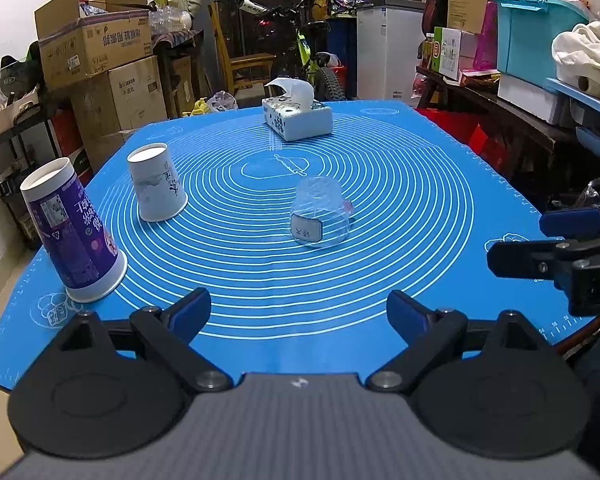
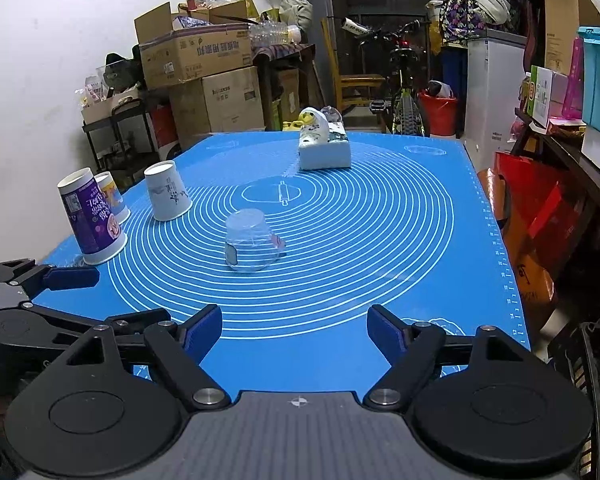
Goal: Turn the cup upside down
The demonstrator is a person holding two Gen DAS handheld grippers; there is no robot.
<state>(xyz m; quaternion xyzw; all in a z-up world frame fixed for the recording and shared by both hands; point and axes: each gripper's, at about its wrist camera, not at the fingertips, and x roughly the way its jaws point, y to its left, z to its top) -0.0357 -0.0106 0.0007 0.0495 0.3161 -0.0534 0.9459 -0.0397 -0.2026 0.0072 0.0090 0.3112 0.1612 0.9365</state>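
Observation:
A clear plastic cup [image 1: 320,216] with a white label stands mouth down near the middle of the blue mat [image 1: 420,208]; it also shows in the right wrist view [image 2: 251,245]. A white paper cup [image 1: 156,188] and a purple paper cup [image 1: 74,232] stand mouth down at the mat's left. In the right wrist view the white cup [image 2: 167,192], the purple cup [image 2: 94,220] and a third cup [image 2: 114,198] behind it show. My left gripper [image 1: 299,312] is open and empty at the near edge. My right gripper [image 2: 295,328] is open and empty, well short of the clear cup.
A tissue box [image 1: 298,118] sits at the mat's far side. Cardboard boxes [image 1: 96,40], a bicycle [image 1: 300,40] and shelves with bins [image 1: 540,40] surround the table. The right gripper's fingers [image 1: 540,260] show at the left wrist view's right edge.

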